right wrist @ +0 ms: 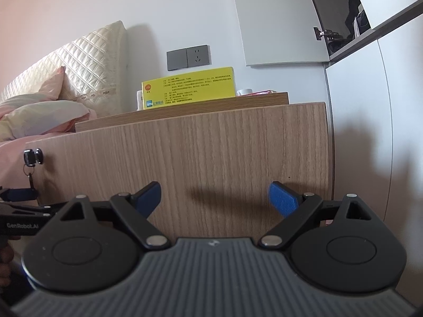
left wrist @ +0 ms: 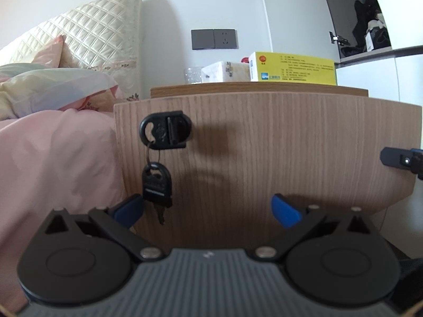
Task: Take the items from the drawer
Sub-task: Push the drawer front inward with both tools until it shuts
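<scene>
Drawer front [left wrist: 264, 158] fills the centre of both views, wood grain, looks closed; no contents visible, so the items are hidden behind it. Key [left wrist: 165, 129] sits in the lock at the panel's upper left, with a spare key [left wrist: 156, 187] dangling from a ring below it. Your left gripper [left wrist: 207, 210] is spread wide, holding nothing, its left fingertip [left wrist: 129, 208] just beside the hanging key. Your right gripper [right wrist: 214, 198] is likewise wide open and empty, facing bare panel at lower centre. Risks, as a judgement: no handle shows, so a pull on the key could slip or twist it; the swinging spare may snag a finger; if the lock is engaged, the drawer won't budge. Above, on the nightstand top [left wrist: 259, 89], stand a yellow box [left wrist: 293, 66], a tissue pack [left wrist: 227, 71] and a glass [left wrist: 192, 75]; jolting may shift them. Pink bedding [left wrist: 58, 158] crowds the left edge.
</scene>
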Demonstrator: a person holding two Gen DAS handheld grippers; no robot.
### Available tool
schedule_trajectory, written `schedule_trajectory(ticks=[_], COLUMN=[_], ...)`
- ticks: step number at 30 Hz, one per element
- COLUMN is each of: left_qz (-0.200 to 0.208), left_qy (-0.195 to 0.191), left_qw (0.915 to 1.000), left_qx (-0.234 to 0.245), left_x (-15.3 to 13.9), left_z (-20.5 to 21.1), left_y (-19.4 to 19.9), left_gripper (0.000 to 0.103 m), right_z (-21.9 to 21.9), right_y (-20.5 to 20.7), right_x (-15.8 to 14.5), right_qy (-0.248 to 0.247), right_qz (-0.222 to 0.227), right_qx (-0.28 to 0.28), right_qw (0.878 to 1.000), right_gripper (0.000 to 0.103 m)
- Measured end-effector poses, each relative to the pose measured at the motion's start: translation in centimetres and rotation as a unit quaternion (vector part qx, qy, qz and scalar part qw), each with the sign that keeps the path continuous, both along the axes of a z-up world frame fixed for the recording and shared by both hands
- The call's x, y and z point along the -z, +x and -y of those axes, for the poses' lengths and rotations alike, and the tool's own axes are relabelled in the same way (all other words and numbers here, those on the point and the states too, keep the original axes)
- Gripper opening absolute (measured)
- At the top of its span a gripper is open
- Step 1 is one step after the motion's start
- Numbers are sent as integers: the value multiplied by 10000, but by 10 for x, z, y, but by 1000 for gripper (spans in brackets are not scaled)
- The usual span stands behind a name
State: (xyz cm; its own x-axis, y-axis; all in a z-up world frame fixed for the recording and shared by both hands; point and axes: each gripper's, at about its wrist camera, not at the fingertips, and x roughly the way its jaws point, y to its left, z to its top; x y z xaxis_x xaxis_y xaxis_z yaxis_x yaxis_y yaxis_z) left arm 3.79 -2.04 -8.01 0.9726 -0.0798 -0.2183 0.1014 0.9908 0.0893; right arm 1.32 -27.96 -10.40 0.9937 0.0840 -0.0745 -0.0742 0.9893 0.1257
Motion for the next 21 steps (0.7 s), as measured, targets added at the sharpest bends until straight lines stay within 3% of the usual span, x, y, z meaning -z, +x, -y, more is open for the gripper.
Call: schedule_trajectory(ticks=[15,21], left_qz=[312,354], left_qy=[-108,-107], left_qw=[9995,9993], left_qx=[-22,0], left_x=[10,11], left_z=[2,2], left_y=[26,38], left_gripper=[103,103], right_z=[6,2], right_y=[29,42], right_x=[2,5], right_qy=[90,-104], right_qz=[107,155], right_qx=[-17,43], right_qw=[9999,9998], right_gripper=[92,92])
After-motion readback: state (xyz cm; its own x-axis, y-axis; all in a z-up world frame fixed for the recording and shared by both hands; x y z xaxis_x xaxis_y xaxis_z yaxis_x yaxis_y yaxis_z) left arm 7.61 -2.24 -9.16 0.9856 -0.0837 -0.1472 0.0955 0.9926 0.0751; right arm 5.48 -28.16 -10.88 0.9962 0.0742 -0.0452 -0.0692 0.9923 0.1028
